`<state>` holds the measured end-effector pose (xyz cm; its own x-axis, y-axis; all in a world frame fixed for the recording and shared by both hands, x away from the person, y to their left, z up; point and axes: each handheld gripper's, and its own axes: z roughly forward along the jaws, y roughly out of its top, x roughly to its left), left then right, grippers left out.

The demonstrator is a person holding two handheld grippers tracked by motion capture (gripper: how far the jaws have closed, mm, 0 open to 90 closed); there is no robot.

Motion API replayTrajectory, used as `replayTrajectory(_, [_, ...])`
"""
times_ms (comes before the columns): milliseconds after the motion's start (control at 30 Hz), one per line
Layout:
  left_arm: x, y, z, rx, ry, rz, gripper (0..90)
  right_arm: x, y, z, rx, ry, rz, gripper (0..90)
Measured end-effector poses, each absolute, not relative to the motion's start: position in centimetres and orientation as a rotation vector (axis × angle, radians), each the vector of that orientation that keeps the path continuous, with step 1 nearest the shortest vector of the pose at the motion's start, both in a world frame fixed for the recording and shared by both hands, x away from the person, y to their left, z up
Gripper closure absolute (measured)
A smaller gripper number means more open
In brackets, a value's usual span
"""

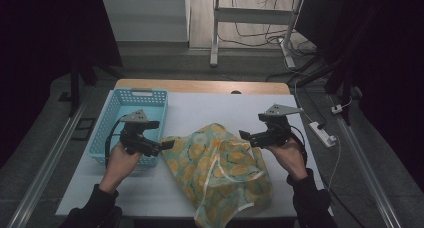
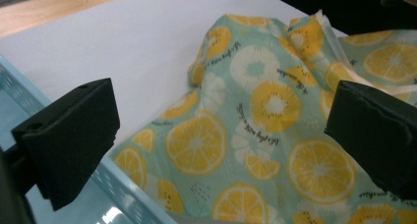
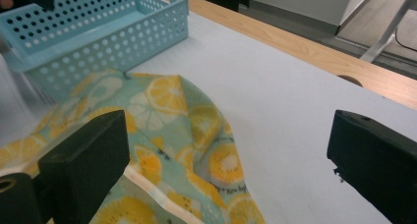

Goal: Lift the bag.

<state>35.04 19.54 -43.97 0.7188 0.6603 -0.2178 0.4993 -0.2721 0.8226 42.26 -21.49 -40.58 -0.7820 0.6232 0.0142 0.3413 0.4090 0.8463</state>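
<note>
Nearest the high camera, the lower hem of the lemon-print cloth (image 1: 220,173) hung at the near edge of the white table (image 1: 280,113). The cloth lay crumpled in a loose heap on the tabletop, between the two tongs and reaching back toward the middle of the table. Its left corner lay just beside the light-blue perforated basket (image 1: 131,123), which stood at the left side of the table; whether cloth and basket touched could not be told.

The left gripper (image 1: 165,145) was held level over the near right corner of the basket, pointing toward the left corner of the cloth. In the left gripper view its two black jaws stood wide apart, with the printed fabric (image 2: 255,135) lying beyond and below them and nothing between the pads.

The right gripper (image 1: 246,136) was held at the right edge of the cloth, pointing left across its upper fold. In the right gripper view its jaws were wide apart, the cloth (image 3: 167,130) below the left jaw and bare table below the right. No fabric was pinched. The basket (image 3: 98,27) showed farther off.

Neither tong pressed on the cloth.
</note>
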Motion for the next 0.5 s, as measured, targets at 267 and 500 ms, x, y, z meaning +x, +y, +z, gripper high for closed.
replayTrajectory(267, [33.2, 19.9, -45.0, 1.938, 0.912, 0.202, 0.0, 41.5, -22.9, -41.3, 0.884, 2.355, 1.334, 1.7])
replayTrajectory(500, [31.4, 20.6, -45.8, 1.933, 0.93, 0.195, 0.0, 40.6, -24.1, -41.9, 0.918, 2.341, 1.304, 1.0])
